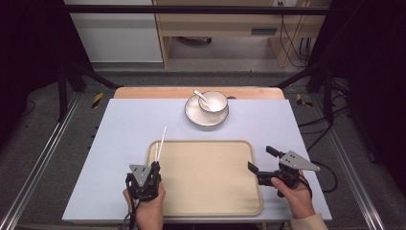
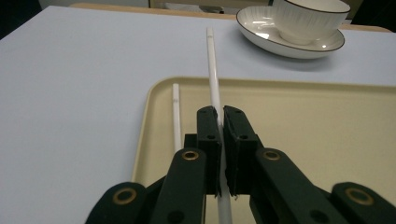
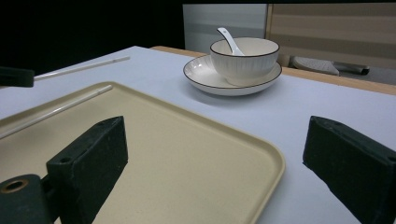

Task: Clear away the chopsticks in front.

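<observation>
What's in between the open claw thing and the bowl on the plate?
Just bare table past the tray corner. In the right gripper view, nothing lies between the right gripper and the bowl on its plate.

One white chopstick [image 2: 213,70] is pinched between the left gripper [image 2: 221,122]'s closed jaws, slanting up past the beige tray [image 2: 327,140]'s far-left rim. A second white chopstick [image 2: 176,116] lies flat inside the tray along its left edge.

Tray [image 1: 215,191]: I note one chopstick [image 2: 176,116] lying along its left edge; behind it a saucer [image 1: 194,116] bearing a bowl [image 1: 217,104], spoon [image 1: 203,98] inside.
</observation>
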A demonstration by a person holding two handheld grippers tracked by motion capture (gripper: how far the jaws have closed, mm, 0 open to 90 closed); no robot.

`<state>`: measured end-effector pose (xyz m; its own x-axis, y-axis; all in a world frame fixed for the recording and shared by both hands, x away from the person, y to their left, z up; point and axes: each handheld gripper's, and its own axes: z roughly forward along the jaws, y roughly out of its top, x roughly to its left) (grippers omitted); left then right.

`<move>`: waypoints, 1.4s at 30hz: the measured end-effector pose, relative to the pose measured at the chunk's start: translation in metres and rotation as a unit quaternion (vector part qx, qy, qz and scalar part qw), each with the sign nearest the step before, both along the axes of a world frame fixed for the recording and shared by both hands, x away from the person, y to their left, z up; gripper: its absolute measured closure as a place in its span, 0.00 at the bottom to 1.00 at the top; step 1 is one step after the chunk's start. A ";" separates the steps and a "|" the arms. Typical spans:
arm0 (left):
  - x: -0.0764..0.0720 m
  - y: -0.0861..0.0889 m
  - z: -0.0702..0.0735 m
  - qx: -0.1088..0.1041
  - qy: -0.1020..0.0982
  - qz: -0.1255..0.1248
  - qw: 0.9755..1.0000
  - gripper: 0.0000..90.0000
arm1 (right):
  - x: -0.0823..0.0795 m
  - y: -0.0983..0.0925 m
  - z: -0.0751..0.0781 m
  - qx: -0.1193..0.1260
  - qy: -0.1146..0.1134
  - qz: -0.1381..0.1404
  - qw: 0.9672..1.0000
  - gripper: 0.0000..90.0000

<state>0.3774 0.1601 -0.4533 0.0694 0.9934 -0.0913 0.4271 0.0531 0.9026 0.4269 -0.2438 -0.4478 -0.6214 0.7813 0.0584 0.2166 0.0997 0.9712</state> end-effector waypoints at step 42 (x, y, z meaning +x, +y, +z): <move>-0.019 -0.004 -0.032 0.005 0.047 -0.001 0.999 0.95 | 0.000 0.002 0.000 -0.002 0.003 0.002 1.000 0.08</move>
